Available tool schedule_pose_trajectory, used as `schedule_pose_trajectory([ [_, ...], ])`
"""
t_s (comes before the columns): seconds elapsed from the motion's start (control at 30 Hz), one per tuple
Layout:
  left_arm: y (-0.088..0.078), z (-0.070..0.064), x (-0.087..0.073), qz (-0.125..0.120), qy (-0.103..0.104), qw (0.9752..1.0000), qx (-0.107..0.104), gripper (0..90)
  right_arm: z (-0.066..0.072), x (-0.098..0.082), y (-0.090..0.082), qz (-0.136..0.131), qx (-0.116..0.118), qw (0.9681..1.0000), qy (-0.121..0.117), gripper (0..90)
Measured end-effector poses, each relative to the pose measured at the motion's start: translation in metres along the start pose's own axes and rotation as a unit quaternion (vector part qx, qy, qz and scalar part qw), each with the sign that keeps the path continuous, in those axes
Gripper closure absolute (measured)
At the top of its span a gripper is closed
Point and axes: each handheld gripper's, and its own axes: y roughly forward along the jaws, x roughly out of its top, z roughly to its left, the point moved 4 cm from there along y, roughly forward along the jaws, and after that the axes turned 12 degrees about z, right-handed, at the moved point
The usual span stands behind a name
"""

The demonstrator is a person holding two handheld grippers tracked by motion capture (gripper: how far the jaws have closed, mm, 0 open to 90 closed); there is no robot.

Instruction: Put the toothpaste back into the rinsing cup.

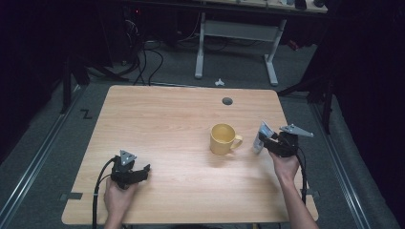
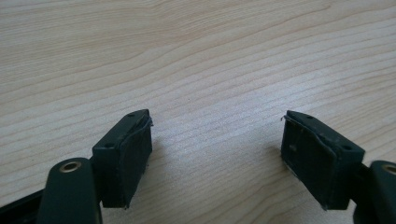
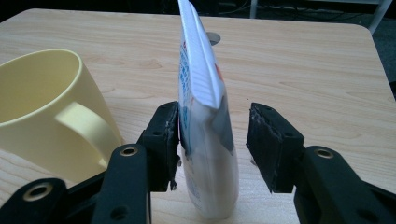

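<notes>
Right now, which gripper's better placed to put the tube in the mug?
Right gripper: the tube stands between its open jaws, yellow mug just beside it. Left gripper sits open across the table, nothing between its jaws.

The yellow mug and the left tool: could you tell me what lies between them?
Bare wood. In the high view, nothing sits on the table between the yellow mug and the left tool.

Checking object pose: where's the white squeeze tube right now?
White squeeze tube stands between the right gripper's open jaws, on the table's right side, just right of the yellow mug's handle.
</notes>
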Motion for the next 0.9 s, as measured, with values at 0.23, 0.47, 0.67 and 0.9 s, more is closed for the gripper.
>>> schedule_pose_trajectory([
  [0.23, 0.000, 0.000, 0.000, 0.000, 0.000, 1.0000, 0.000, 24.8, 0.003, -0.001, 0.010, 0.011, -0.003, 0.9999, -0.007, 57.7],
  [0.47, 0.000, 0.000, 0.000, 0.000, 0.000, 1.0000, 0.000, 24.7, 0.004, -0.002, 0.014, 0.011, -0.009, 0.9998, -0.011, 60.8],
  [0.67, 0.000, 0.000, 0.000, 0.000, 0.000, 1.0000, 0.000, 24.8, 0.004, -0.002, 0.014, 0.011, -0.011, 0.9997, -0.021, 65.2],
  [0.9, 0.000, 0.000, 0.000, 0.000, 0.000, 1.0000, 0.000, 24.7, 0.003, -0.002, 0.013, 0.011, -0.010, 0.9995, -0.027, 67.2],
])
